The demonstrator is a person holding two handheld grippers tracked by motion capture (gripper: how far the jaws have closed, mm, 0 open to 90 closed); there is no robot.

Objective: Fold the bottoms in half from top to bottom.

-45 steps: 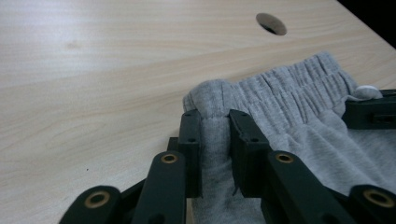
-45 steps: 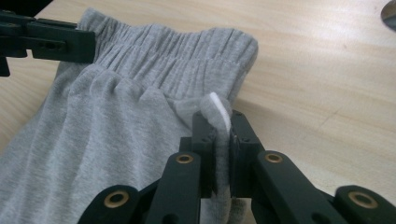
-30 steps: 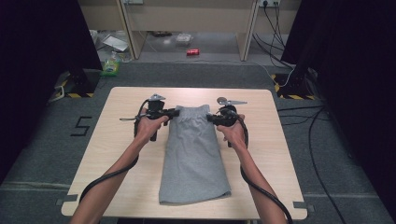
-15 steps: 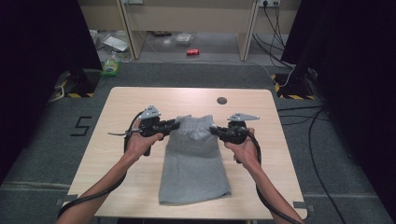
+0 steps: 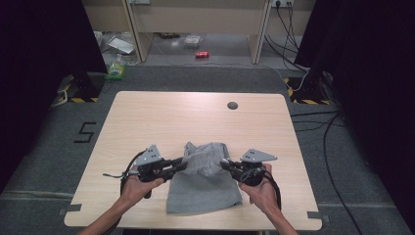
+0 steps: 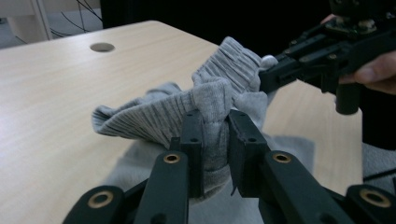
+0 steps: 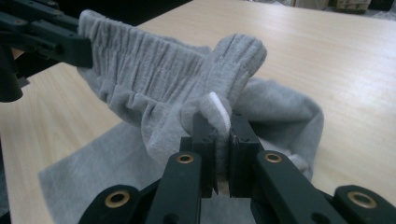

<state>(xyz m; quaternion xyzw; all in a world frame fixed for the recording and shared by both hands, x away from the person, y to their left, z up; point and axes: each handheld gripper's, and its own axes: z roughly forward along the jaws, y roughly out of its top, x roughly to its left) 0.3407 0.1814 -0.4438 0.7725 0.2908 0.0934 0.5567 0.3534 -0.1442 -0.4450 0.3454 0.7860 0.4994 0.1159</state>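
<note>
A grey garment (image 5: 203,188) with a ribbed elastic band lies on the wooden table (image 5: 147,117), its far end lifted and doubled back over the flat part. My left gripper (image 5: 183,164) is shut on the band's left corner, the cloth bunched between its pads (image 6: 215,122). My right gripper (image 5: 223,164) is shut on the right corner, pinching a fold with a white tag (image 7: 220,122). The band (image 7: 140,65) stretches between the two grippers, raised off the table. In the left gripper view the right gripper (image 6: 268,79) holds the far corner.
A round cable hole (image 5: 232,105) sits near the table's far edge. On the floor beyond lie a red can (image 5: 202,54), a green bottle (image 5: 116,68) and cables. Dark curtains flank both sides.
Both hands have drawn back toward the table's near edge, carrying the garment's far end with them. The cloth has gone from lying long and flat to folded over itself.
</note>
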